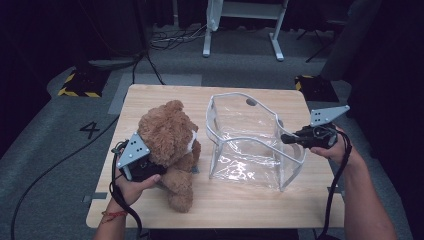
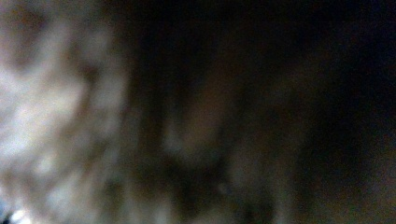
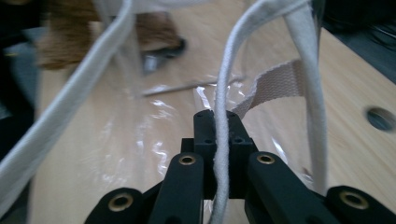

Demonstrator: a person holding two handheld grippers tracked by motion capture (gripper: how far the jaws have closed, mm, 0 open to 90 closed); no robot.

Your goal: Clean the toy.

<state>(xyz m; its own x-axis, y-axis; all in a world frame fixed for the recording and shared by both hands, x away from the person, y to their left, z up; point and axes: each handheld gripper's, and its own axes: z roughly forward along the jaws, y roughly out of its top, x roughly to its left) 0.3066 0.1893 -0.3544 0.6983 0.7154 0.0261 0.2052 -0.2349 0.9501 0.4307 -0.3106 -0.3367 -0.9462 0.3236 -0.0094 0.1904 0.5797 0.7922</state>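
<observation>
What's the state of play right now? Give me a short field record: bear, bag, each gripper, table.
bear: brown teddy bear sitting upright on the table's left half, beside the bag
bag: clear plastic bag with white trim, standing open to the right of the bear
left gripper: left gripper pressed into the bear's side, jaws hidden in fur
right gripper: right gripper shut on the bag's white rim
table: wooden table
</observation>
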